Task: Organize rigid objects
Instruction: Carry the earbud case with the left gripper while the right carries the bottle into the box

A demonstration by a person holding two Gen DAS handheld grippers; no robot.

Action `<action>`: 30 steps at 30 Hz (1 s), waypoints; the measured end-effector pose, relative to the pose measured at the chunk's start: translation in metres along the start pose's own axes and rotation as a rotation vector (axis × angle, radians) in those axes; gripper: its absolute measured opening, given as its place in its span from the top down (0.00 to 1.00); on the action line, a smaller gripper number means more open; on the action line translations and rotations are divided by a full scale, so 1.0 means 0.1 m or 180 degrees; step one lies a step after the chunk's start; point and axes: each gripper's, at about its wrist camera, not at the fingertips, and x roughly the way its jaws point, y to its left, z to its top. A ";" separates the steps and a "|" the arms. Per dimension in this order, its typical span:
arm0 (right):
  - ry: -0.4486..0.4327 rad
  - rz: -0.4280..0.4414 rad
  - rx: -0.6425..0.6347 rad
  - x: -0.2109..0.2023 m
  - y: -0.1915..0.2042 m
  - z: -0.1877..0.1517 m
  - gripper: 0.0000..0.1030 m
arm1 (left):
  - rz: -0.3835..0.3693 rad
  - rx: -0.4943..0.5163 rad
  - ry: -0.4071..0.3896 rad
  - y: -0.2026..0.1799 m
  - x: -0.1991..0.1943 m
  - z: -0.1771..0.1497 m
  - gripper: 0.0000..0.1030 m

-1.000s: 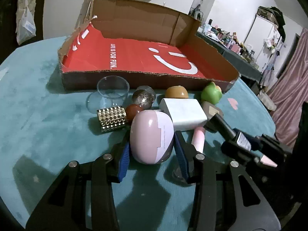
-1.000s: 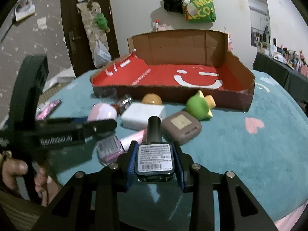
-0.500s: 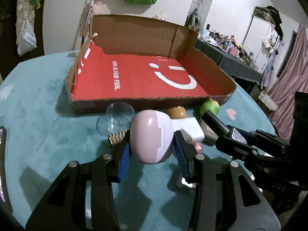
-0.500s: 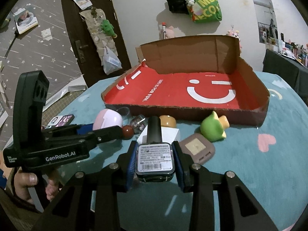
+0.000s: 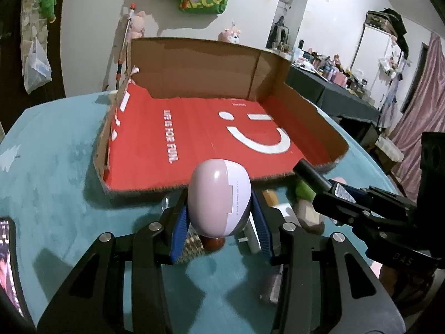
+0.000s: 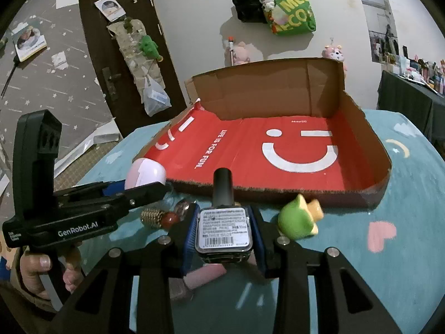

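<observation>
My left gripper [image 5: 219,217] is shut on a pink and lilac egg-shaped case [image 5: 219,197], held above the table just before the front wall of the open red cardboard box [image 5: 194,136]. My right gripper [image 6: 224,233] is shut on a dark nail polish bottle [image 6: 224,228] with a black cap, also raised near the box's [image 6: 278,150] front wall. The left gripper with the egg-shaped case [image 6: 144,173] shows at the left of the right wrist view. The right gripper with the bottle [image 5: 333,188] shows at the right of the left wrist view.
On the teal table cloth [image 5: 55,167] below lie a green frog toy [image 6: 299,218], a gold studded cylinder [image 6: 151,217], a red-brown ball [image 6: 169,218], a pink tube [image 6: 204,277] and a white block [image 5: 286,208]. A phone [image 5: 7,261] lies at the left edge.
Both grippers have risen and moved forward toward the box with their objects. The loose items now lie below and behind the fingertips.
</observation>
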 end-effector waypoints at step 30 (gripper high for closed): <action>0.0265 -0.0178 0.0134 0.67 -0.35 0.56 0.64 | 0.0149 -0.0089 0.0338 0.36 0.80 0.54 0.61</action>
